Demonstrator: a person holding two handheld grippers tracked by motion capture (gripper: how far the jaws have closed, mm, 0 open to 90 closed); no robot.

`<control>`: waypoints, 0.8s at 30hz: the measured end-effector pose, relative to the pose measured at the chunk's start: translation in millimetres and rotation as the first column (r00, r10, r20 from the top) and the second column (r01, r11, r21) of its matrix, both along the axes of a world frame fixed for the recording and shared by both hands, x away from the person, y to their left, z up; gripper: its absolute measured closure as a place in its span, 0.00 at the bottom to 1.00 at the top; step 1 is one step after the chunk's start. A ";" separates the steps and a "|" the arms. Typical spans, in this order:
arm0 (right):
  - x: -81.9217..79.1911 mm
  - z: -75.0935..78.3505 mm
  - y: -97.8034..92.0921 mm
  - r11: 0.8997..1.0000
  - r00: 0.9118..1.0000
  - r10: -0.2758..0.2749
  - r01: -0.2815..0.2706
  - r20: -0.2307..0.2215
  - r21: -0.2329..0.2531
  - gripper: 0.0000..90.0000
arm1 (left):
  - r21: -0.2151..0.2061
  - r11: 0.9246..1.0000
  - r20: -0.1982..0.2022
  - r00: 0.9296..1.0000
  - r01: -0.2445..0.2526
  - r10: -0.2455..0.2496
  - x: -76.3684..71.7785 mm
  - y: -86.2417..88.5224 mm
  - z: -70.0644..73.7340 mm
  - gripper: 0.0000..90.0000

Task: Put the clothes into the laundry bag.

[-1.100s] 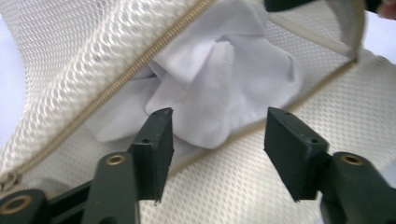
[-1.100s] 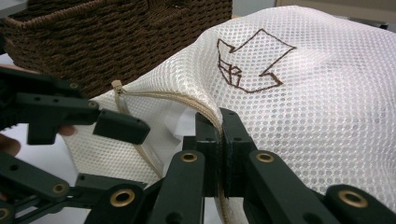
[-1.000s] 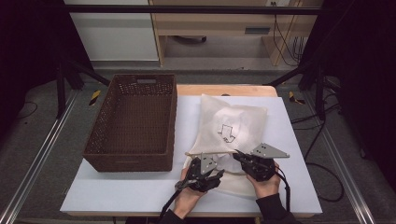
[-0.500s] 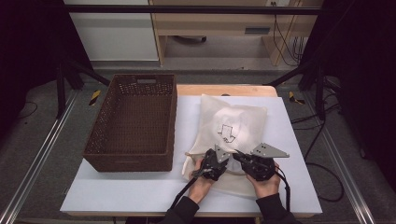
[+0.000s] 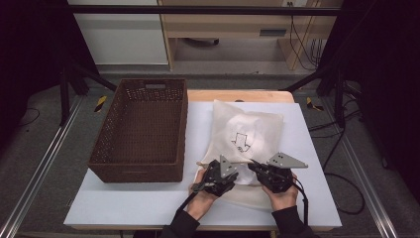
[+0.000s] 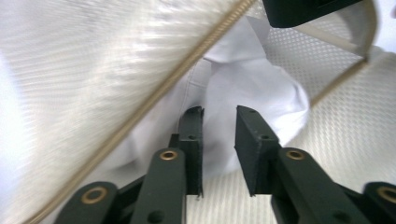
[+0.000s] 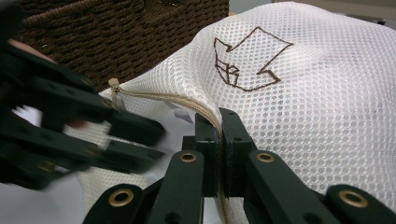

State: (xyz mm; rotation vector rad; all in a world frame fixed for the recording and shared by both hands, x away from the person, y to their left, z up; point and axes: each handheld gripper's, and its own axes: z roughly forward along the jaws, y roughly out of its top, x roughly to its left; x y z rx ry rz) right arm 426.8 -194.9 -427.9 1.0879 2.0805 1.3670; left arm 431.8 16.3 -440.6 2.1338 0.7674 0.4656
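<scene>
White mesh forms the laundry bag (image 5: pixel 246 144), which is laid on the white table (image 5: pixel 124 208) just to the right of the brown wicker basket (image 5: pixel 141 131). Its long axis is run from the near edge of the table toward the far edge, with the zippered opening turned toward the person and the closed end toward the far side. A brown arrow emblem (image 7: pixel 250 58) is stitched on the upper face; in the high view it is seen near the middle of the bag.

The right gripper (image 5: pixel 265 171) is held at the near right part of the bag. In the right gripper view its jaws are pressed together on the beige zipper edge (image 7: pixel 187 102), so that the upper mesh layer is pinched and lifted off the lower one.

The left gripper (image 5: pixel 215 176) is placed just beside it, at the near left part of the bag. In the left gripper view its jaws are spread with a clear gap between them and are pointed into the mouth of the bag, toward a white cloth (image 6: pixel 247 88) bunched inside. The cloth is not gripped. The zipper edge is seen there as a diagonal band above the jaws.
</scene>
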 end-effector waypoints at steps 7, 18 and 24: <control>-2.0 -1.9 0.1 1.000 1.000 0.009 -0.009 -0.006 -0.007 0.95 | -0.006 1.000 0.001 1.000 -0.019 0.019 -7.4 26.5 10.9 0.70; -1.0 -2.7 -0.6 1.000 1.000 0.009 -0.009 -0.015 -0.008 0.97 | 0.042 0.997 -0.100 0.993 0.068 -0.064 -11.5 -9.9 -35.9 0.86; 0.0 -2.9 0.4 1.000 1.000 0.006 -0.006 -0.017 -0.009 0.97 | 0.044 0.999 -0.087 0.996 0.030 -0.026 1.7 -21.7 -39.7 0.89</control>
